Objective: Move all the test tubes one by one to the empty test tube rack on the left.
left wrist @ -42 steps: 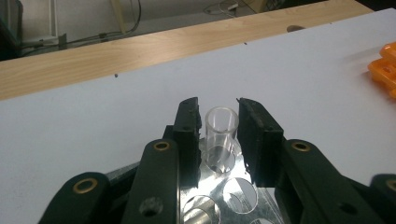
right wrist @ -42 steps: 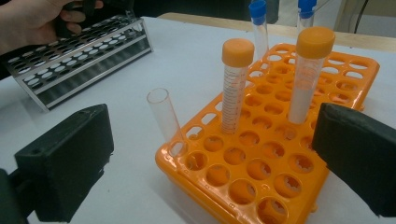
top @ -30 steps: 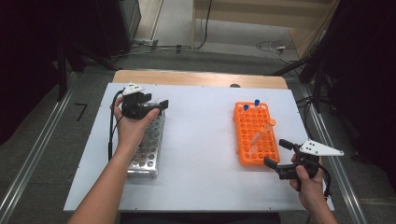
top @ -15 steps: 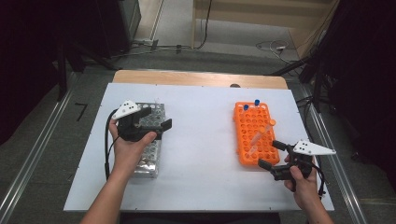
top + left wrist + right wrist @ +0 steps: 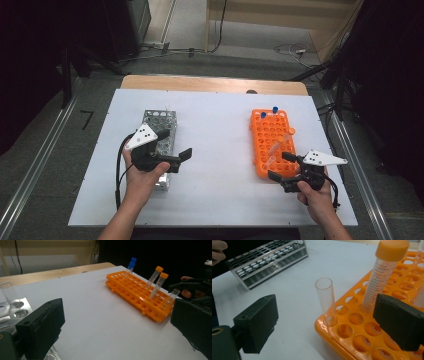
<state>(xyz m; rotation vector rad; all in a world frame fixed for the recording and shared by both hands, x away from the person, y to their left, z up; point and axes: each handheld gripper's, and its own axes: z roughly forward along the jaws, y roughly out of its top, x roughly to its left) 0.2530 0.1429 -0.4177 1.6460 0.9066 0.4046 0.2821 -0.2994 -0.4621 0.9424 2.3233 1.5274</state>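
Clear, uncapped tube (image 5: 325, 298) stands tilted in a near corner hole of the orange rack (image 5: 270, 142), between the right gripper's (image 5: 283, 167) parted jaws, which have just been closing without touching it. An orange-capped tube (image 5: 382, 275) stands beside it. The left gripper (image 5: 175, 146), jaws just opened wide, hovers by the metal rack (image 5: 159, 122), empty.

Two blue-capped tubes (image 5: 274, 109) stand well ahead of my right gripper (image 5: 278, 165); farther off, past the table (image 5: 215, 130), cables (image 5: 165, 49) cross the floor (image 5: 240, 65).
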